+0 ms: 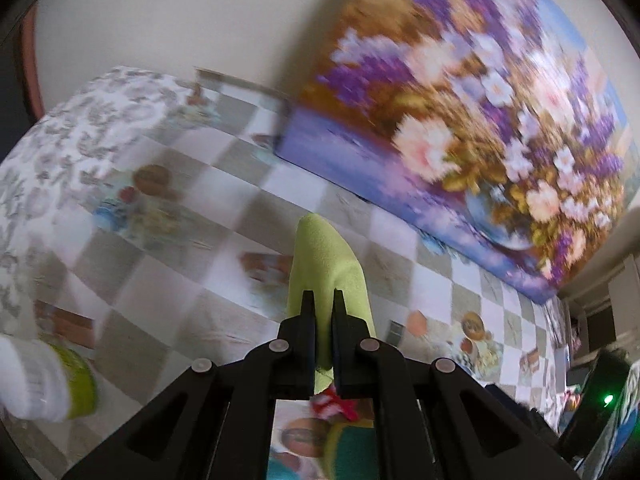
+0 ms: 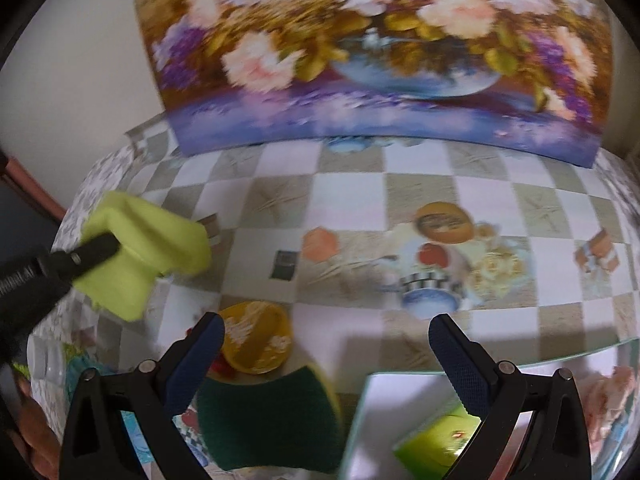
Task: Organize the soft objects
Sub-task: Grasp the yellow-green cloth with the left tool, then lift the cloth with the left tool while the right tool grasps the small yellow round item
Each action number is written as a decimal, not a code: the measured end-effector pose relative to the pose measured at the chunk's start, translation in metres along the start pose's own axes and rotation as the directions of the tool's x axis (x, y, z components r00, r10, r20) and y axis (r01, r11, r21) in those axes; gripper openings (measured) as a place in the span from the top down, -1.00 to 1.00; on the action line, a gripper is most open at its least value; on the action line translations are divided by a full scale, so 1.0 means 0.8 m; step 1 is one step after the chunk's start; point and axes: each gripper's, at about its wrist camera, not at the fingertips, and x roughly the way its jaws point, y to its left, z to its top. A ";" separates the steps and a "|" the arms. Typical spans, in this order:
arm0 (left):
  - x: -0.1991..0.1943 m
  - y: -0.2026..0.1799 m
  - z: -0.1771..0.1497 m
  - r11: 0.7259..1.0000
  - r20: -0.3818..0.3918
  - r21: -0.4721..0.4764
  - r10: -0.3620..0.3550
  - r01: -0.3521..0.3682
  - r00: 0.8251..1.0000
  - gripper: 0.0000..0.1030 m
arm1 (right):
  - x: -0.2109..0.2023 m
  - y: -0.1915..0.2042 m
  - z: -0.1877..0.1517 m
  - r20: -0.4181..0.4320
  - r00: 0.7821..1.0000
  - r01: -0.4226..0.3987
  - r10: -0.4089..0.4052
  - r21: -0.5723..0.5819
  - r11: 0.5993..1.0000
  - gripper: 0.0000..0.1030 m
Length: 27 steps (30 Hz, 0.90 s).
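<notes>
One floral painting (image 2: 372, 52) is propped along the top of the right wrist view, behind a checkered tablecloth (image 2: 352, 216). At lower centre, a green scouring sponge (image 2: 268, 420) and a yellow round sponge (image 2: 256, 336) are framed by the widely parted right gripper (image 2: 326, 354). At mid-left, a lime cloth (image 2: 148, 252) is pinched by the left gripper (image 1: 323, 304).
</notes>
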 end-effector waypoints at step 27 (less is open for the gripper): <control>-0.014 0.073 0.014 0.993 0.022 -0.117 0.008 -0.005 1.000 0.88 | 0.040 0.018 -0.009 -0.028 0.992 -0.126 0.127 0.024 0.992 -0.15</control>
